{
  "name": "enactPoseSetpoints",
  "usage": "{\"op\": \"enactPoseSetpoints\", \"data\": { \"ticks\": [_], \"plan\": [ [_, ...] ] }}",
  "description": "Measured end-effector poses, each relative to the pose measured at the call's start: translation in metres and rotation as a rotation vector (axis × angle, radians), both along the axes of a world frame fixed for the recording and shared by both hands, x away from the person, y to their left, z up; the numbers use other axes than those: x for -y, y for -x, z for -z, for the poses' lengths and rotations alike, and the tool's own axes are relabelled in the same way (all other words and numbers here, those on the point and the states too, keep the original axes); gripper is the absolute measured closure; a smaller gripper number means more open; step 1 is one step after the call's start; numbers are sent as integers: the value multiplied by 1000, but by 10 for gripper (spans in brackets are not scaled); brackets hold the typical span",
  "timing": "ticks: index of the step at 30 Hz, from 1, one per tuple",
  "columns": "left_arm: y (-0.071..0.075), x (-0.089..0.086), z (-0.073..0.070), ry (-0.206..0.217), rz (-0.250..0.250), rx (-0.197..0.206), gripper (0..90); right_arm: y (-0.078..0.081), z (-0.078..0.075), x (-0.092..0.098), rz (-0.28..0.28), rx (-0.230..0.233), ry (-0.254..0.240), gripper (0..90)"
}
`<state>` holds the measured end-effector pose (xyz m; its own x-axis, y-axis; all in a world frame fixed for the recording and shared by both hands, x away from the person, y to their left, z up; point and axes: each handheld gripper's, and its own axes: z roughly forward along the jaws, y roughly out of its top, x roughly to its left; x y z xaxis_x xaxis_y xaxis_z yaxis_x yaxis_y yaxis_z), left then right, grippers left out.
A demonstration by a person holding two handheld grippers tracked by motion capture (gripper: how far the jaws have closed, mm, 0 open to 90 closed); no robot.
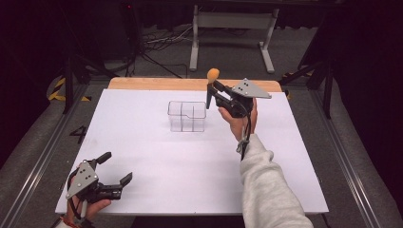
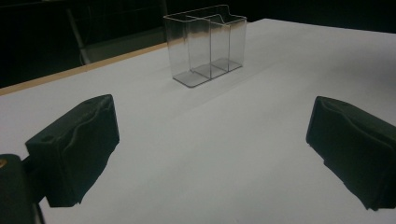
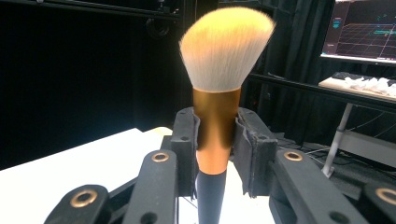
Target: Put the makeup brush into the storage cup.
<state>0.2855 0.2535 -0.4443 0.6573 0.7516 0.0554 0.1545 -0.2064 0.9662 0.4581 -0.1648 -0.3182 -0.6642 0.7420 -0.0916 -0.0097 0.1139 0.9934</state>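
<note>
On a white-covered table [image 1: 157,175], a clear plastic organizer [image 1: 187,116] with divided compartments stands upright near the far edge. Just right of it and above it, the right gripper [image 1: 212,93] clamps a makeup brush [image 1: 212,81] by its copper-coloured ferrule [image 3: 216,133], bristles up; the dense dome of hair shades from white at the base to orange at the tip, above a dark handle. At the near left corner, the left gripper [image 1: 116,167] rests with jaws spread wide, holding nothing.
</note>
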Motion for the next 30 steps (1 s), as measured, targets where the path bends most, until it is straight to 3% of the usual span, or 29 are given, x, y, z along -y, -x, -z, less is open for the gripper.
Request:
{"op": "enactPoseSetpoints", "data": {
  "ticks": [30],
  "plan": [
    [1,-1,0,13,15,8,34,-20,20,-19,16,-48,-6,713]
  ]
}}
